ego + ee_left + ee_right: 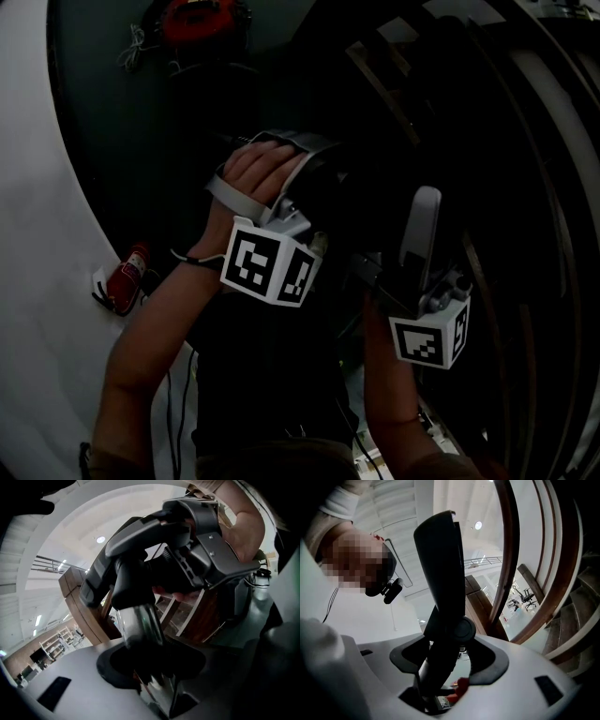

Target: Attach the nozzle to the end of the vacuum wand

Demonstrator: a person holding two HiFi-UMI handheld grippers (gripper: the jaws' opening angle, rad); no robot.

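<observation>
A shiny metal vacuum wand (138,626) runs up out of my left gripper (151,679), which is shut on it. A black collar and curved dark plastic body (140,545) sit on the wand above the jaws. In the head view a hand holds the left gripper (281,202) at centre; the wand is lost in the dark there. A long black nozzle (439,573) with a round pivot stands upright in my right gripper (440,688), which is shut on its lower end. The head view shows this nozzle (420,230) as a pale grey blade above the right gripper (417,286).
Curved wooden stair rails (512,564) and steps fill the right side (525,197). A red machine (199,19) with cables lies on the dark floor at the top. A small red canister (127,277) rests by the white curved surface (37,234) on the left.
</observation>
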